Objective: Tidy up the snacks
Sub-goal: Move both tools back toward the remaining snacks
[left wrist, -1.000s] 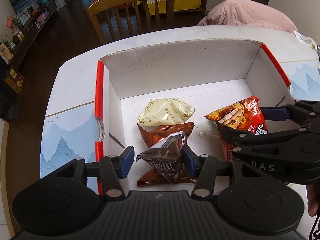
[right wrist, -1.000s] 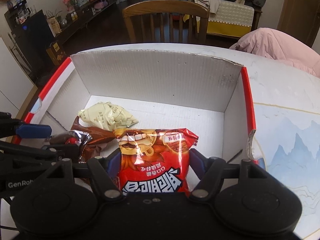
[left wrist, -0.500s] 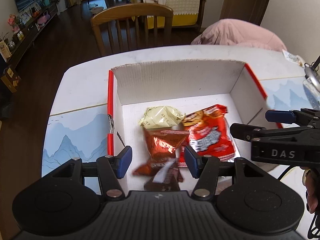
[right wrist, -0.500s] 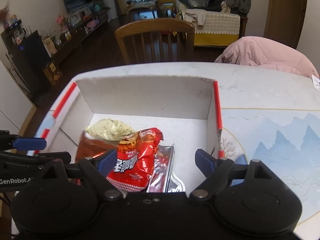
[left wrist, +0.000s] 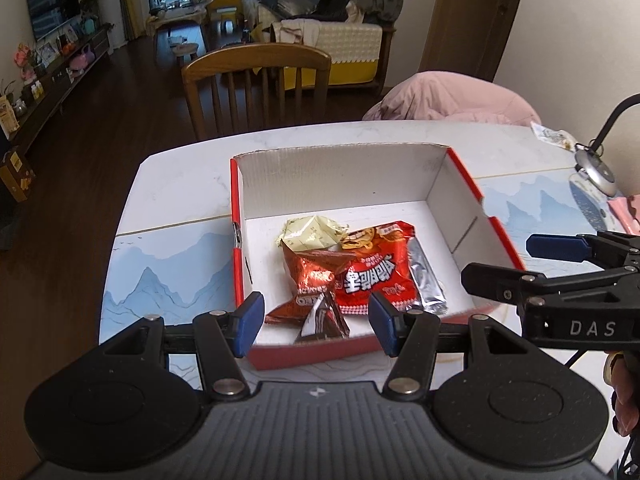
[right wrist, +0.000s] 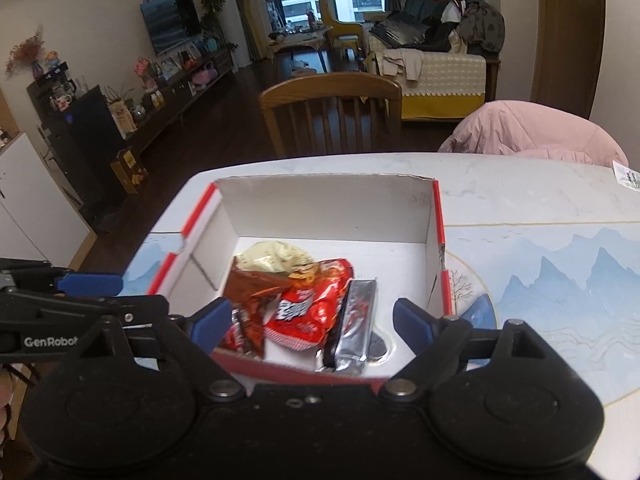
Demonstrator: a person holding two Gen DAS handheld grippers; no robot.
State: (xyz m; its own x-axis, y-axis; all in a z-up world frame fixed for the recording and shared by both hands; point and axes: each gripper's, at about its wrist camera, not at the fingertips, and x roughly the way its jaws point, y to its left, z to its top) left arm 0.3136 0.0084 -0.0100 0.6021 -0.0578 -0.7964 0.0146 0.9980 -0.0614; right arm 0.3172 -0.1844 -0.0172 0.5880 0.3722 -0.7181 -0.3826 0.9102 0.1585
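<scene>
A second ago your left gripper (left wrist: pixel 316 322) pinched the dark wrapper (left wrist: pixel 323 322) and your right gripper (right wrist: pixel 310 322) clamped the red bag (right wrist: pixel 310 308). Both packets now lie loose in the box (left wrist: pixel 340 176), and both grippers have drawn back and up, so the whole box shows where only its far half did. Left fingers (left wrist: pixel 249 324) are released, with nothing pressed between them; right fingers (right wrist: pixel 210 326) are opening, clear of the bag that shows between them.

Hidden or unclear, left to right: the near wall of the box is partly covered by each gripper body; the brown packet (left wrist: pixel 310 270) is overlapped by the cream packet (left wrist: pixel 310 232) above and the red bag (left wrist: pixel 372 276) at its right; the dark wrapper's print is too small to read; the silver edge (left wrist: pixel 426 280) of the red bag folds over, so its far end cannot be made out. In the right wrist view the pile is blurred, and a dark round patch sits on the floor of the box near the silver edge.

Materials: the box is corrugated card, white inside with red rims, and open-topped. The packets are crinkled glossy foil, the dark wrapper standing in a triangular peak. The bench (left wrist: pixel 176 184) is pale marble-like, with a blue mountain-print mat (left wrist: pixel 168 272). A wooden slat-back chair (left wrist: pixel 256 88) stands beyond it.
</scene>
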